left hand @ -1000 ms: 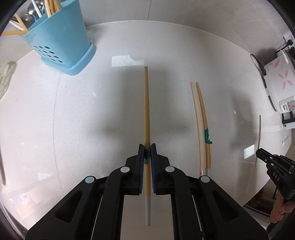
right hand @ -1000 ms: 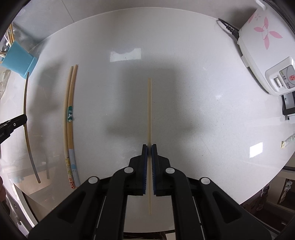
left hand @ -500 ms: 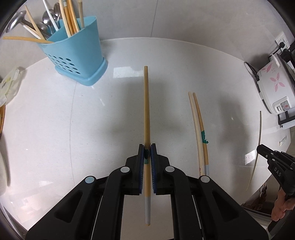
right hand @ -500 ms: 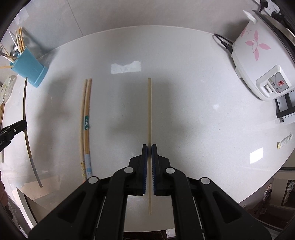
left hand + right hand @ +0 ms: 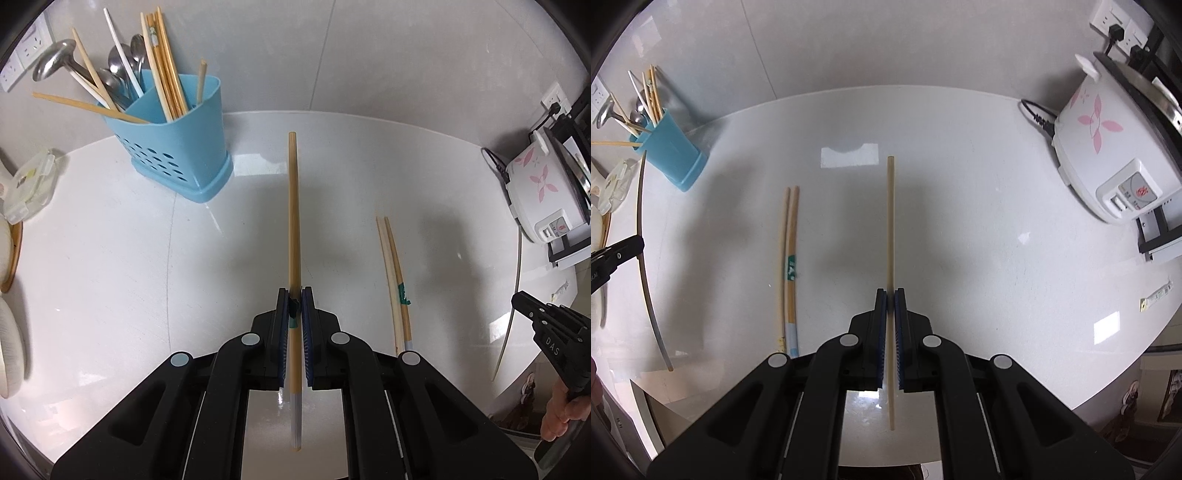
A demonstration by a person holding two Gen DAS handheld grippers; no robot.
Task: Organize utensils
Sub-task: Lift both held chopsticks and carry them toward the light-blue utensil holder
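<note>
Left gripper (image 5: 295,295) pinching a tan chopstick (image 5: 293,206) between the blue pads, stick pointing straight ahead with its grey tip hanging back under the body. Right gripper (image 5: 890,295) pressed onto a thinner pale chopstick (image 5: 890,221) the same way, lined up dead ahead along the fingers. Both sticks apparently lifted off the white counter (image 5: 110,277), judging by the shadows underneath.

So, progress-wise: looks maybe halfway or better. Blue utensil holder (image 5: 177,147) up ahead and to the left of the left gripper, already stuffed with chopsticks, spoons and a ladle. Well off to the far left from the right gripper's side.

Still left: dropping these two sticks into the holder, then grabbing the loose pair of chopsticks (image 5: 395,280) lying flat to the right of the left gripper, green label and all. Touching each other, untouched otherwise.

Rice cooker (image 5: 1108,155) far right, not part of the job.
</note>
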